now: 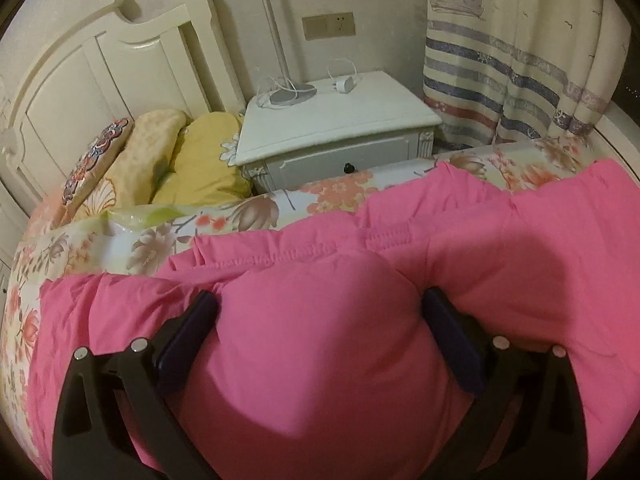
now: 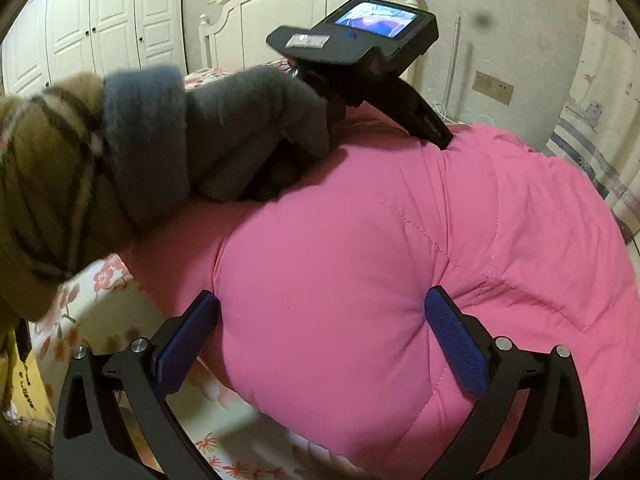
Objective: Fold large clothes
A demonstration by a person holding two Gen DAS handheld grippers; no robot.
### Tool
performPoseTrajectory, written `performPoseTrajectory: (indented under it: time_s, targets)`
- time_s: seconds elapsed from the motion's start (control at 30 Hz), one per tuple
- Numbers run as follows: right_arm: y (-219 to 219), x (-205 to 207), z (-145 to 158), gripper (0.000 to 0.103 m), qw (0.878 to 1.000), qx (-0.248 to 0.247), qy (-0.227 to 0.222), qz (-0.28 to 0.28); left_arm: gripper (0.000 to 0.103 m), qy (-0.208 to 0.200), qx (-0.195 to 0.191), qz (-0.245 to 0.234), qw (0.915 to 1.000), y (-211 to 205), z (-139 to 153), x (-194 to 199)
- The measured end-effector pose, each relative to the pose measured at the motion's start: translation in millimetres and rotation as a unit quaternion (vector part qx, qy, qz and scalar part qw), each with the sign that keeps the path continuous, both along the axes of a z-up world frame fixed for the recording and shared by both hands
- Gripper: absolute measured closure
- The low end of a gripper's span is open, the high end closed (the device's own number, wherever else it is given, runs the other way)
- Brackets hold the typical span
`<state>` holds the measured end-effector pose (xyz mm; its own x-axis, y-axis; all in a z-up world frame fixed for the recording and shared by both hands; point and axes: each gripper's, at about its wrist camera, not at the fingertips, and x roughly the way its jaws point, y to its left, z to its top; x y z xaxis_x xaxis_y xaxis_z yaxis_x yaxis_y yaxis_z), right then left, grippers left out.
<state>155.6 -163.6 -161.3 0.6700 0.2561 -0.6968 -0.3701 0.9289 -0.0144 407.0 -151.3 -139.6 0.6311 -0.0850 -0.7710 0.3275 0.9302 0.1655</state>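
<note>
A large pink padded jacket (image 1: pixel 400 248) lies bunched on the floral bed. My left gripper (image 1: pixel 320 312) has its jaws wide apart with a thick puffy fold of the jacket bulging between the fingers; both pads press into it. My right gripper (image 2: pixel 322 316) stands the same way, jaws wide, around another fat fold of the jacket (image 2: pixel 400 240). In the right wrist view the left gripper's body (image 2: pixel 360 40), held by a gloved hand (image 2: pixel 240 132), presses down on the jacket's far side.
A floral bedsheet (image 1: pixel 280 204) covers the bed. Yellow pillows (image 1: pixel 200 160) lie by the white headboard (image 1: pixel 100 64). A white nightstand (image 1: pixel 336 136) with a lamp base and charger stands beside the bed. A striped curtain (image 1: pixel 520 72) hangs at right. A white wardrobe (image 2: pixel 92 20) stands behind.
</note>
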Motion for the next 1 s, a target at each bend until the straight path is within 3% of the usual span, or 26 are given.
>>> performPoseTrajectory:
  time_s: [0.07,0.2,0.33,0.47,0.57,0.67,0.73,0.8,1.0]
  targets:
    - [-9,-11,11,0.004,1.000,0.025,-0.004,-0.010,0.002,-0.005,-0.003,0.001,1.0000,1,-1,-1]
    - [-56,-52,30,0.004,0.986,0.154,-0.011,-0.061,0.002,-0.011,-0.009,0.001,0.9999,3,-1,-2]
    - [-119,-97,13,0.004,0.949,0.269,0.043,-0.157,0.002,-0.011,-0.015,0.001,0.9998,4,-1,-1]
    - [-156,-120,-6,0.004,0.924,0.297,0.050,-0.235,0.002,-0.010,-0.019,0.001,0.9998,6,-2,-1]
    - [-172,-102,-16,0.004,0.905,0.340,0.057,-0.251,0.002,-0.007,-0.026,0.001,0.9997,8,-2,-1]
    - [-161,-73,-21,0.004,0.910,0.332,0.060,-0.242,0.002,0.004,-0.041,0.000,0.9992,12,-2,2]
    - [-161,-55,-26,0.004,0.903,0.340,0.071,-0.252,0.002,0.011,-0.053,0.000,0.9986,16,-3,4]
    - [-167,-35,-34,0.004,0.889,0.363,0.069,-0.270,0.002,0.016,-0.062,-0.001,0.9979,18,-4,5]
    - [-185,-2,-36,0.004,0.852,0.403,0.004,-0.333,0.002,0.020,-0.077,0.013,0.9967,25,-6,8]
